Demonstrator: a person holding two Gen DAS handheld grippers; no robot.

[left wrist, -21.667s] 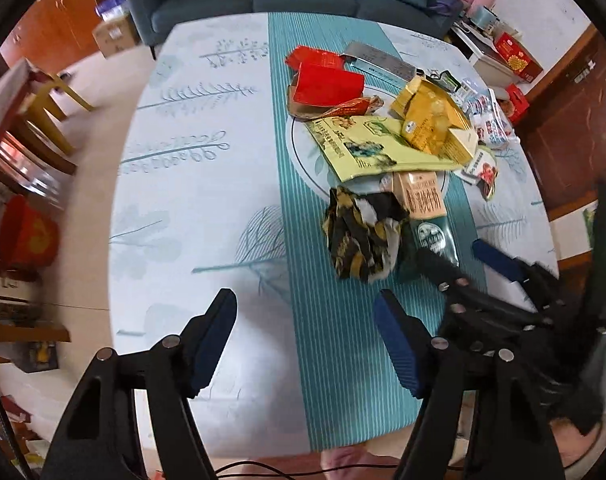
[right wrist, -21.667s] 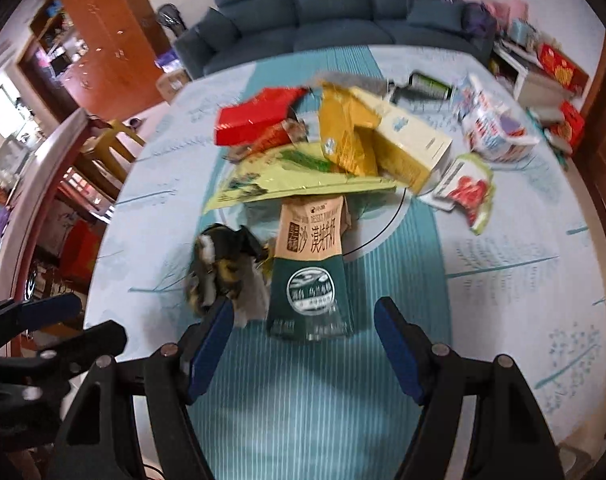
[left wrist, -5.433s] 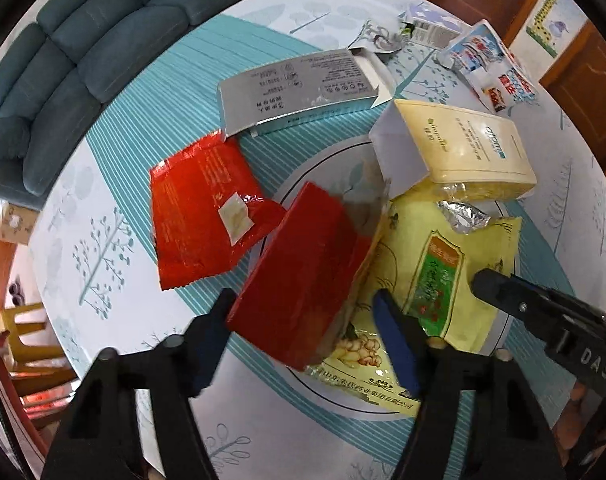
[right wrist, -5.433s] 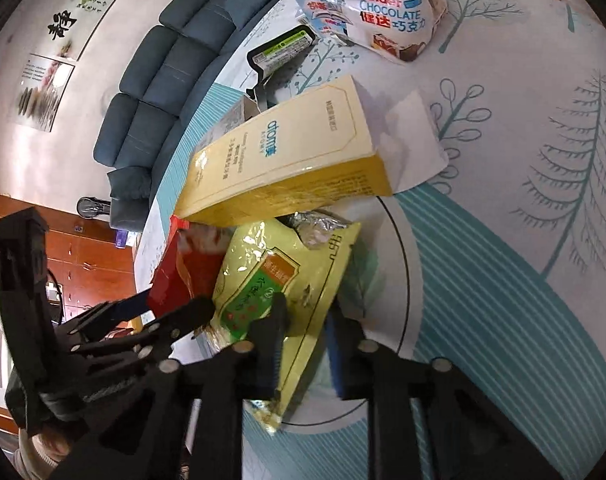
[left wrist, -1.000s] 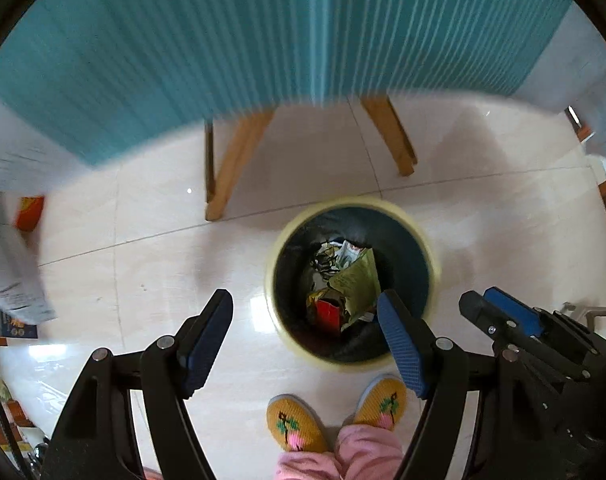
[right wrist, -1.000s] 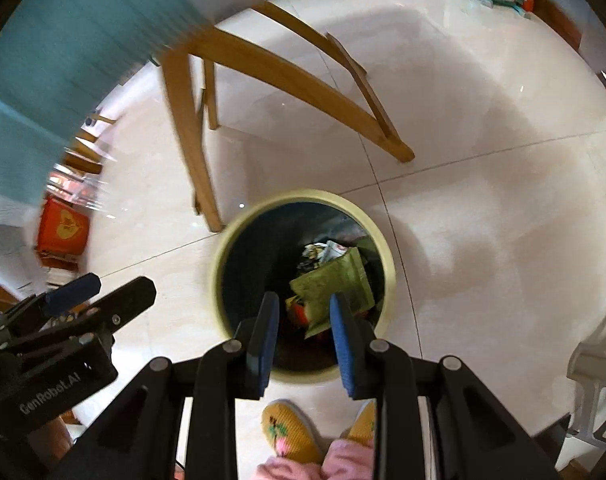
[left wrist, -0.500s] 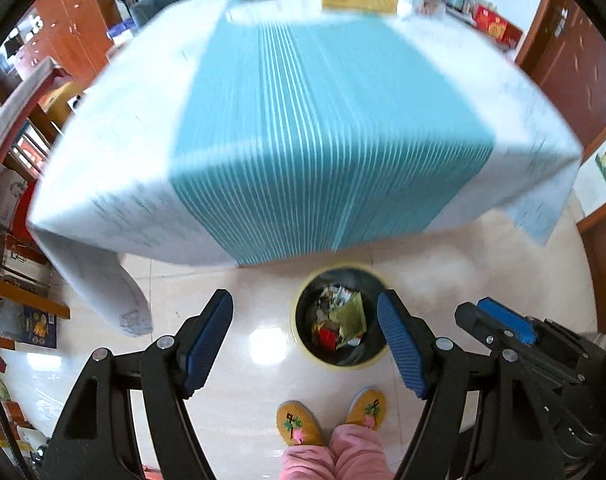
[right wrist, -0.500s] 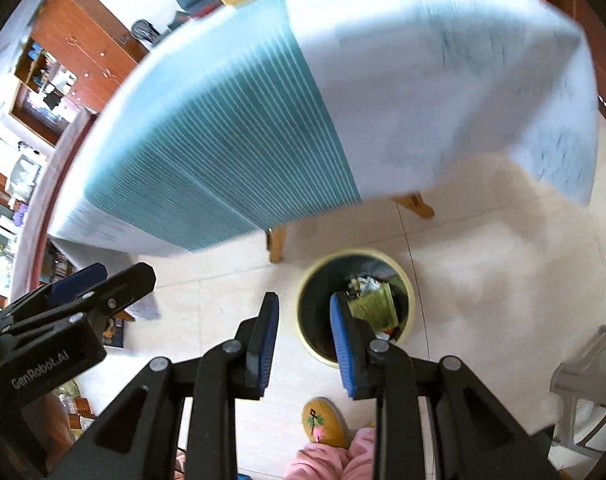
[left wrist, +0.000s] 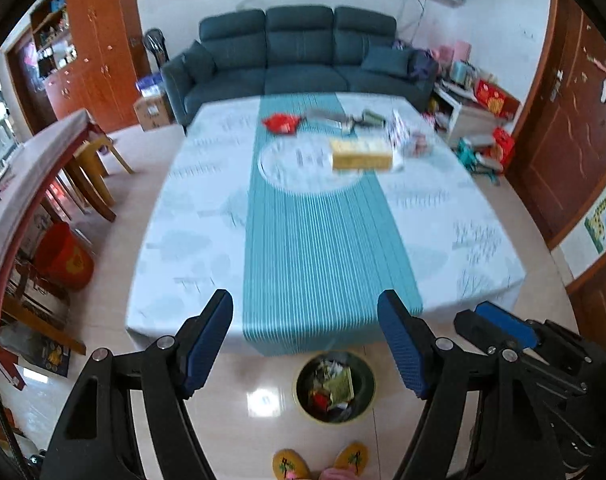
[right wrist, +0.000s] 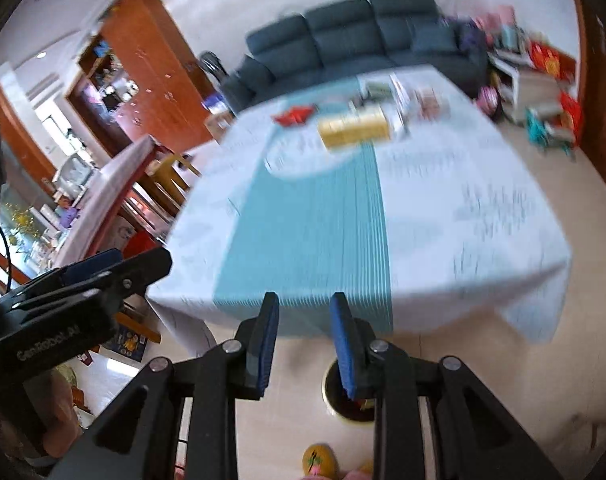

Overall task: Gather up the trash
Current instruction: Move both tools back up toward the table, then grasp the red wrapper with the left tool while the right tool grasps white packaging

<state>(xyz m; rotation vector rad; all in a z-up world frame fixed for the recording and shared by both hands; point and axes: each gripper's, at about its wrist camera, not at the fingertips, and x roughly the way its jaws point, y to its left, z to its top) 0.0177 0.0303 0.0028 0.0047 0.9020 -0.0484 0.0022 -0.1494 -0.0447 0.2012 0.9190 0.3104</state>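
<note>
A round yellow-rimmed trash bin (left wrist: 334, 387) stands on the floor at the table's near edge, holding wrappers; in the right wrist view the bin (right wrist: 345, 400) is partly hidden by a finger. On the far half of the table (left wrist: 207, 216) lie a yellow box (left wrist: 361, 155), a red packet (left wrist: 281, 124), a grey packet (left wrist: 327, 117) and other wrappers. The yellow box (right wrist: 353, 128) and red packet (right wrist: 295, 115) also show blurred in the right wrist view. My left gripper (left wrist: 309, 344) is open and empty, above the floor. My right gripper (right wrist: 304, 344) has a narrow gap and holds nothing.
A dark blue sofa (left wrist: 299, 56) stands behind the table. A second table with chairs (left wrist: 43, 168) and a red bucket (left wrist: 65, 258) are at the left. Boxes and clutter (left wrist: 479, 120) lie at the right by a wooden door. My slippers (left wrist: 323, 464) are by the bin.
Both grippers have tilted up from the bin on the floor, so the whole table and sofa are now in view. The bin has dropped low in both views.
</note>
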